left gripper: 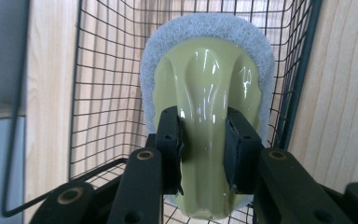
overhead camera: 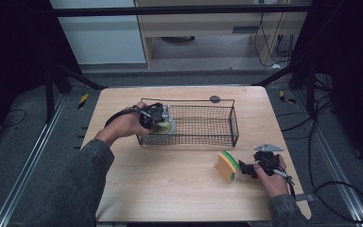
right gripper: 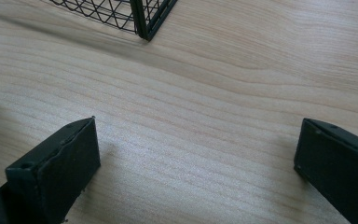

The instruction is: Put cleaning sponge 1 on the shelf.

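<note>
The bench (overhead camera: 170, 184) is evenly lit from above while the room around it falls into near-black. White glare streaks run down the glossy scrubber handle (left gripper: 208, 88) in the left gripper view. In the right gripper view soft shadows lie beside each jaw, and the basket corner (right gripper: 144, 18) blurs slightly.

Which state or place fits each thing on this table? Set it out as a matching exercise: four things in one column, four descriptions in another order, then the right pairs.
Things:
1. left gripper
2. right gripper
3. scrubber
4. sponge

Descriptions:
A. lies on the bare table, outside the wire basket
B. jaws spread wide, nothing between them
C. pale green handle on a white pad, held inside the wire basket
D. jaws shut on a handle

Pairs: 1-D, 2-B, 3-C, 4-A
</note>
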Action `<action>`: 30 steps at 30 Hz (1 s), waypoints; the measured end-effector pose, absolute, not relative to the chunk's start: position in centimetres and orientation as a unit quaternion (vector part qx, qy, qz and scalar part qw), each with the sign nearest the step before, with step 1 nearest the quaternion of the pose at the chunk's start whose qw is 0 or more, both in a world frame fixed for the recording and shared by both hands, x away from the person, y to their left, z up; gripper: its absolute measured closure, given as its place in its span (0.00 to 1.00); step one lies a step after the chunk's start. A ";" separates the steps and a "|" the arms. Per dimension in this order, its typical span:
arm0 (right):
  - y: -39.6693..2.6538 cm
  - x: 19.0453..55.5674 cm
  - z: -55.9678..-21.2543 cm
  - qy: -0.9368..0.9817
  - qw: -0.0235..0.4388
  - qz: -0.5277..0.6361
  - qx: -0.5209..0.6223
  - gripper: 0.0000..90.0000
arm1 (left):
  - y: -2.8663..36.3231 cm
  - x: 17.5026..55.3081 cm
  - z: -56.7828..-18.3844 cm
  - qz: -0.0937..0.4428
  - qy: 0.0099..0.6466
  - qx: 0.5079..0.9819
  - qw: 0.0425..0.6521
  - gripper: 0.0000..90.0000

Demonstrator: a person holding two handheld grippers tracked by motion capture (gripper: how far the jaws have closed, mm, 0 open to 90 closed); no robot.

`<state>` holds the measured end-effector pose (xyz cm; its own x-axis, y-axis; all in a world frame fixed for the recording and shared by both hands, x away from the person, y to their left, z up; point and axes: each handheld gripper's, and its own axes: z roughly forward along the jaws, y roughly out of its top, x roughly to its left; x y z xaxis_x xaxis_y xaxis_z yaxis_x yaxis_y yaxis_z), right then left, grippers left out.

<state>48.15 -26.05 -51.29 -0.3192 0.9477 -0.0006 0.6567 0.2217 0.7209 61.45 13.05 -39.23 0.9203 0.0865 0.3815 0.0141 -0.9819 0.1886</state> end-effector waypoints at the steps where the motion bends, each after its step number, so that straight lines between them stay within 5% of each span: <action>1: -26.1 48.2 -51.3 0.748 0.230 0.318 0.536 0.00 | 13.1 61.5 -39.5 0.192 0.031 0.976 0.092 0.78; 30: -26.1 48.2 -51.3 0.748 0.231 0.318 0.535 0.00 | 13.4 62.4 -39.4 0.170 0.065 0.977 0.114 0.74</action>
<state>48.22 -26.05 -51.32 -0.3209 0.9471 -0.0046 0.6530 0.2247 0.7232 62.35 13.37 -39.39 0.9336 0.1653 0.3180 0.0879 -0.9658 0.2439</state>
